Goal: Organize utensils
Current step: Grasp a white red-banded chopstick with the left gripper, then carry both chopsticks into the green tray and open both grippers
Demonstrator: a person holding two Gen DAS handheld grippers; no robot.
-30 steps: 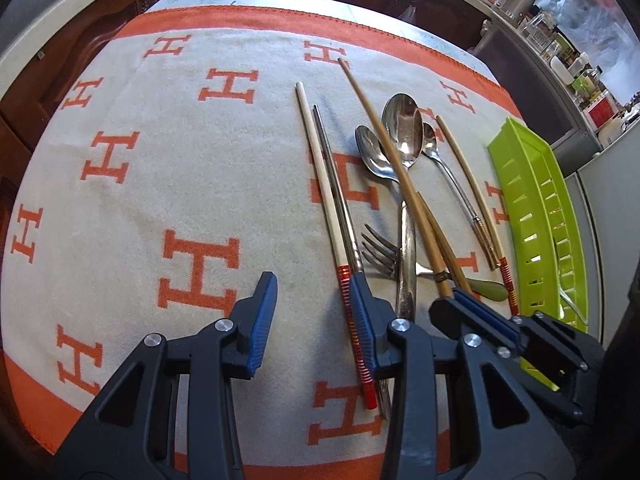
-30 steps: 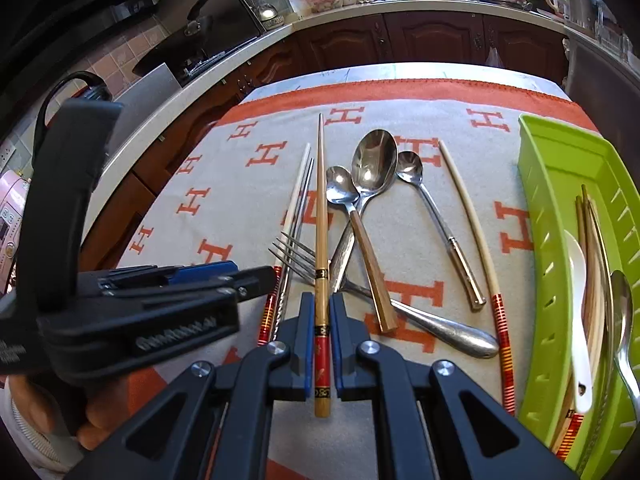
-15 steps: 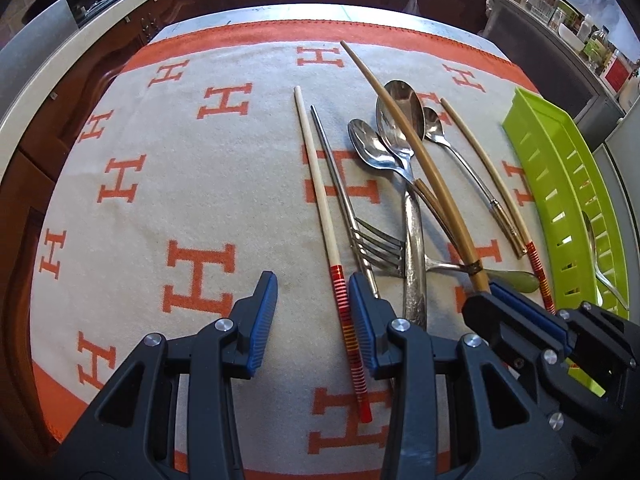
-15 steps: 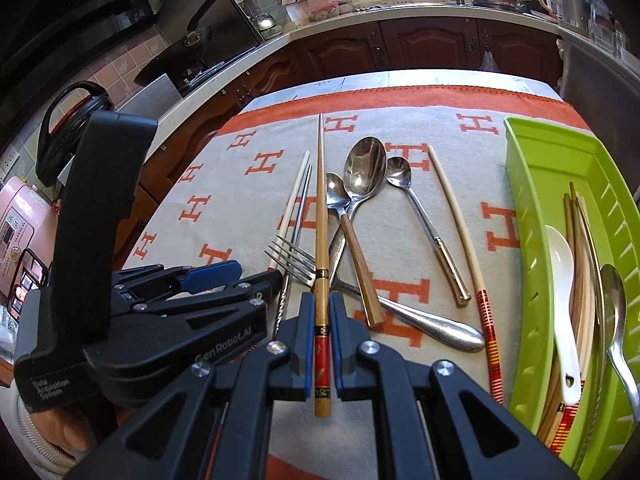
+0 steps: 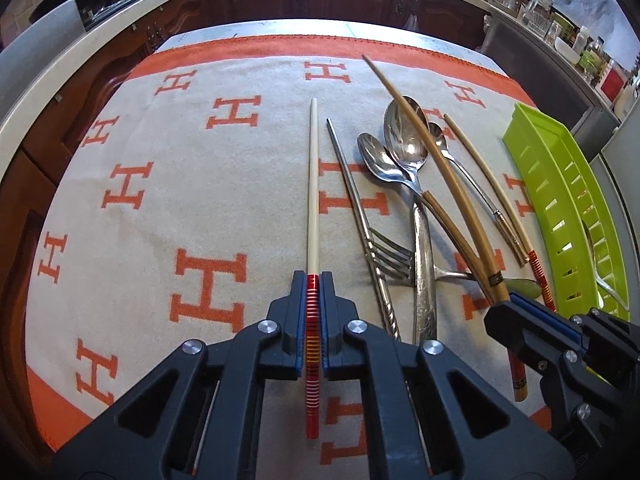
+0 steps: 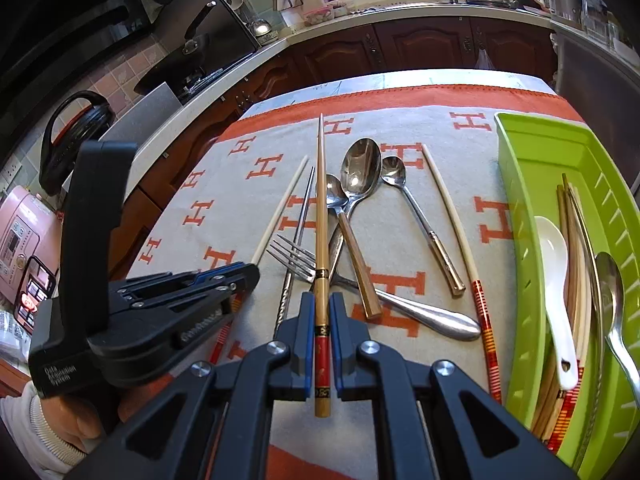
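Utensils lie spread on a cream blanket with orange H marks, which covers a kitchen table. Left gripper is clamped on the red-banded end of a pale chopstick; its jaws have just closed onto that end, and the pale shaft runs straight away from the camera. Right gripper is clamped on a tan chopstick just past its red and black end, the shaft passing above the fork and spoons and pointing to the far edge.

On the blanket between the two held chopsticks lies a metal chopstick with a twisted near end. A fork lies across it, tines to the left. To the right lie a large spoon, a spoon with a wooden handle and a small spoon, then a second pale chopstick with red bands at its near end.

At the right edge stands a green slotted tray. It holds a white ceramic spoon, several chopsticks and a metal spoon.

Part of a hand in a white cuff grips the left gripper's handle.
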